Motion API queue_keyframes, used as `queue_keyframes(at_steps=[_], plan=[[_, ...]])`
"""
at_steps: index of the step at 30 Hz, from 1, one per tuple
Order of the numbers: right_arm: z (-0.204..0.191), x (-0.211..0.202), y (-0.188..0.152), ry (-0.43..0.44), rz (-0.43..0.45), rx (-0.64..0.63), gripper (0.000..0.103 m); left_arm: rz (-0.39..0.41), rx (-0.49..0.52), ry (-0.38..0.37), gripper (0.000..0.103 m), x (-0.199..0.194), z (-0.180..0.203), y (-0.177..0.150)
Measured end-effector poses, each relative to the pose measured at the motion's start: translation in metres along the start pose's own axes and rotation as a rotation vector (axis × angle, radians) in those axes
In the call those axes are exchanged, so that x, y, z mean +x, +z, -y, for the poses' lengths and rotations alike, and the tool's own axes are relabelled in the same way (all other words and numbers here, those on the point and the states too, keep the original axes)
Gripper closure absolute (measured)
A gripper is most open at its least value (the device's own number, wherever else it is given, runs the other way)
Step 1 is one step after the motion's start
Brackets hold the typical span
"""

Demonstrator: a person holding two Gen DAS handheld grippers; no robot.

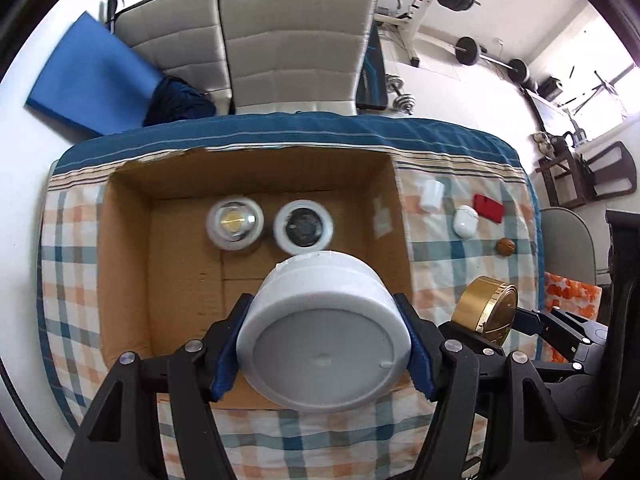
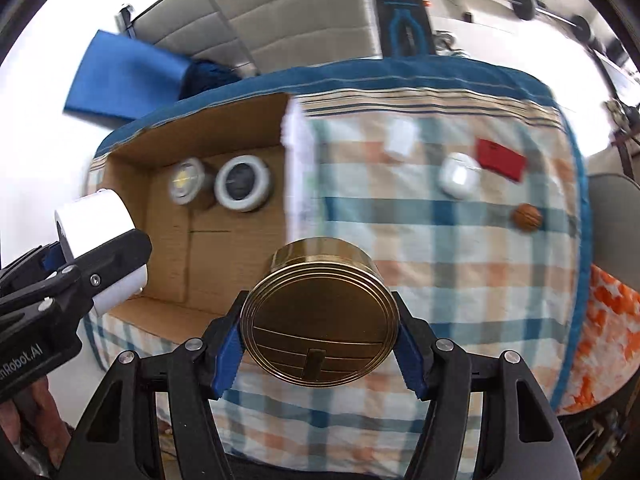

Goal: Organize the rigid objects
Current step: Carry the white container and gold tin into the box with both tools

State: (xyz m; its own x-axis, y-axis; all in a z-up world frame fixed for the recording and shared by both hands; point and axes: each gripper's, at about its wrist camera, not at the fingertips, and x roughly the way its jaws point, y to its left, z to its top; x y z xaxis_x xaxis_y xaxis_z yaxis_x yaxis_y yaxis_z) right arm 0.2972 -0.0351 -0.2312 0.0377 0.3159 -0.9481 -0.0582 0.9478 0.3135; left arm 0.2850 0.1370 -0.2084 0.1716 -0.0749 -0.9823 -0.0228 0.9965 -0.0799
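My left gripper (image 1: 324,344) is shut on a white round container (image 1: 324,332) and holds it above the near part of an open cardboard box (image 1: 124,264). It also shows in the right wrist view (image 2: 100,248). My right gripper (image 2: 320,332) is shut on a gold round tin (image 2: 320,316), held above the checked cloth just right of the box (image 2: 168,136). The tin also shows in the left wrist view (image 1: 486,304). Two round jars, one with a gold centre (image 1: 235,222) and one with a dark centre (image 1: 303,226), stand at the back of the box.
On the checked cloth (image 2: 440,248) right of the box lie a white cup (image 2: 400,140), a white earbud case (image 2: 458,176), a red flat case (image 2: 500,160) and a small brown ball (image 2: 528,218). Grey chairs (image 1: 296,44) stand behind the table.
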Motion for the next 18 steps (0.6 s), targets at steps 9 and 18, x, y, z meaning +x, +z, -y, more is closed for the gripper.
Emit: queue_keyframes(at_steps=[9, 18], plan=[[-0.078, 0.08, 0.029, -0.056, -0.091, -0.027, 0.036, -0.081, -0.101, 0.078, 0.037, 0.042, -0.095, 0.002], [-0.077, 0.16, 0.047, -0.132, -0.17, 0.042, 0.036, -0.183, -0.148, 0.063, 0.037, 0.113, -0.143, 0.02]])
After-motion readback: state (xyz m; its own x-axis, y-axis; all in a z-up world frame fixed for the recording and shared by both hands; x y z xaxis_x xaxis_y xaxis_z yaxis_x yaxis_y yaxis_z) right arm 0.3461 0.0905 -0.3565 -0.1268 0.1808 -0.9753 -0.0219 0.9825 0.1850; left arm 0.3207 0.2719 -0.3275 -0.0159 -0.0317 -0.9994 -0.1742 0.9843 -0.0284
